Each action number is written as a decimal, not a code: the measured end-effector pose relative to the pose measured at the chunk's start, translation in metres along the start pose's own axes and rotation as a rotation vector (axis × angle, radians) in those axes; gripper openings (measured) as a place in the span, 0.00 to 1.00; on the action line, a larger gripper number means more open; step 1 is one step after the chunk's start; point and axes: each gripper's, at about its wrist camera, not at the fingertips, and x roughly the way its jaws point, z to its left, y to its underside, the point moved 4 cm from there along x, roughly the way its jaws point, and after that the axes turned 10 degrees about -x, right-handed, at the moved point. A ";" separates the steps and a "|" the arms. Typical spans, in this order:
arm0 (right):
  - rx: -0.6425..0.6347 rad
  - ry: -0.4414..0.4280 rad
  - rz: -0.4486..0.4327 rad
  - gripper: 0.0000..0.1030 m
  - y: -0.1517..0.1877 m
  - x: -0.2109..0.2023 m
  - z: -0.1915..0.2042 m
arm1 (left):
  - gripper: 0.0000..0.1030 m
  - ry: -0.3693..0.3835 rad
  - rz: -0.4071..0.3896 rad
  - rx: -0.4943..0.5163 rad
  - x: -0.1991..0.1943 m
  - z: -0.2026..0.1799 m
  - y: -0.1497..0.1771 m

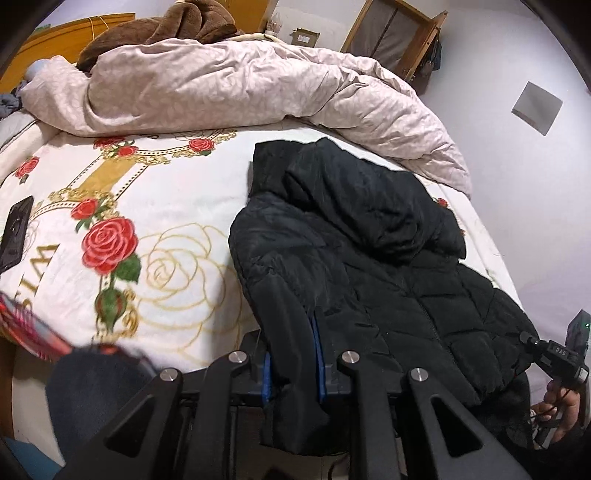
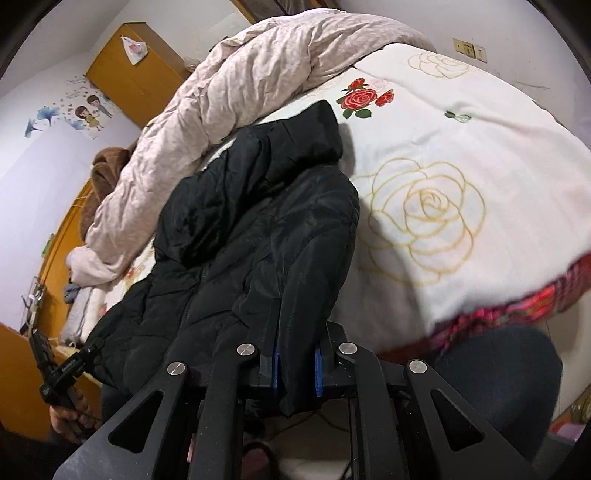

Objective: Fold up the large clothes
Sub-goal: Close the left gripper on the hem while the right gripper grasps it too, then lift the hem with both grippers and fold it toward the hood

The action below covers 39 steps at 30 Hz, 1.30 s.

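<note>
On the bed (image 1: 177, 206), toward its near edge, a black padded jacket (image 1: 369, 258) is laid front up, hood (image 1: 362, 192) pointing to the far side. Its hem end is drawn over the near edge, lifted off the sheet by both grippers.

Left gripper (image 1: 295, 332): clamped on a fold of the jacket; black fabric is seen pressed between the blue pads (image 1: 316, 354) and hanging below them.

Right gripper (image 2: 297, 343): likewise clamped on the jacket, with a sleeve-like fold pinched between its pads (image 2: 318, 373). The same gripper is seen in the left view at the jacket's other near corner, held by a hand (image 1: 561, 410).

Sheet (image 1: 184, 258): white, printed with red roses and gold outline roses, spread flat over the bed; partly covered by the jacket.

Duvet (image 1: 229, 85): pale pink, crumpled, heaped along the far edge, just beyond the hood.

Brown blanket (image 1: 173, 26): piled behind the duvet at the far corner.

Dark flat device (image 1: 14, 236): laid on the sheet at the left edge in the left view, well apart from the jacket.

Red plaid cloth (image 2: 517, 306): seen blurred at the near edge, beside the person's dark trouser leg (image 2: 498, 369).

Wardrobe (image 2: 136, 74): yellow wood, stood against the wall beyond the bed.
</note>
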 end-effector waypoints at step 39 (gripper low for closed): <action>0.032 0.065 0.006 0.21 -0.259 0.183 -0.005 | 0.23 -0.069 -0.033 -0.064 0.184 -0.053 -0.233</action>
